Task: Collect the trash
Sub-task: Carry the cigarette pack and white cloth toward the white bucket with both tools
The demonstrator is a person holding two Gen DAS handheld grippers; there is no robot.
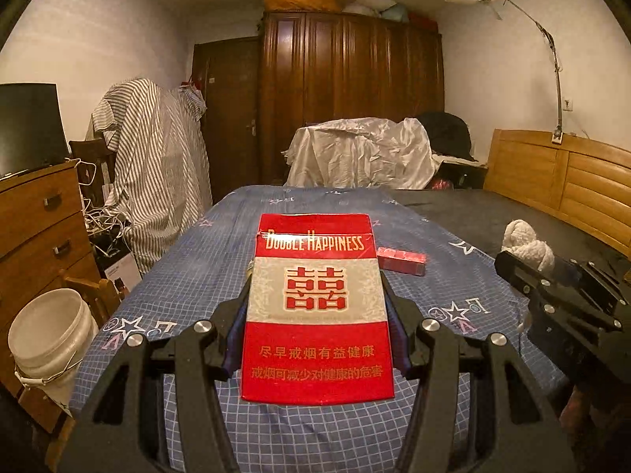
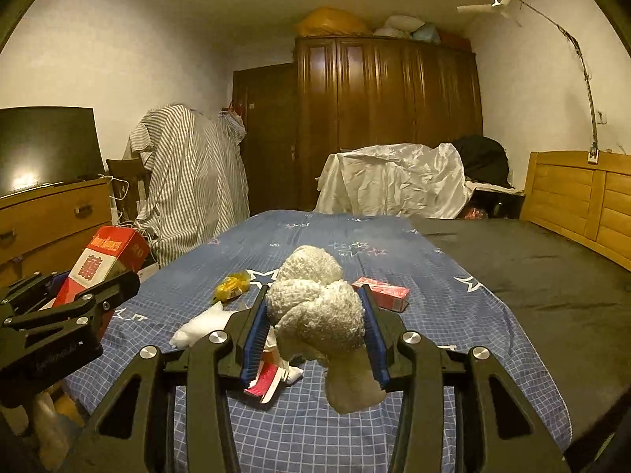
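Note:
My left gripper (image 1: pixel 315 287) is shut on a red and white Double Happiness cigarette carton (image 1: pixel 317 307), held above the blue checked bedsheet (image 1: pixel 197 260). The carton also shows in the right wrist view (image 2: pixel 100 264). My right gripper (image 2: pixel 315 307) is shut on a crumpled white towel-like wad (image 2: pixel 319 311), also seen in the left wrist view (image 1: pixel 528 244). On the sheet lie a small red box (image 2: pixel 382 291), a yellow wrapper (image 2: pixel 230 285), a white tissue (image 2: pixel 201 325) and a red and white wrapper (image 2: pixel 268 380).
A white bucket (image 1: pixel 51 339) stands on the floor left of the bed beside a wooden dresser (image 1: pixel 35 216). A dark wardrobe (image 1: pixel 351 90), striped cloth (image 1: pixel 157 169) and wooden headboard (image 1: pixel 564 173) ring the bed. A dark sheet (image 2: pixel 532 268) covers the bed's right part.

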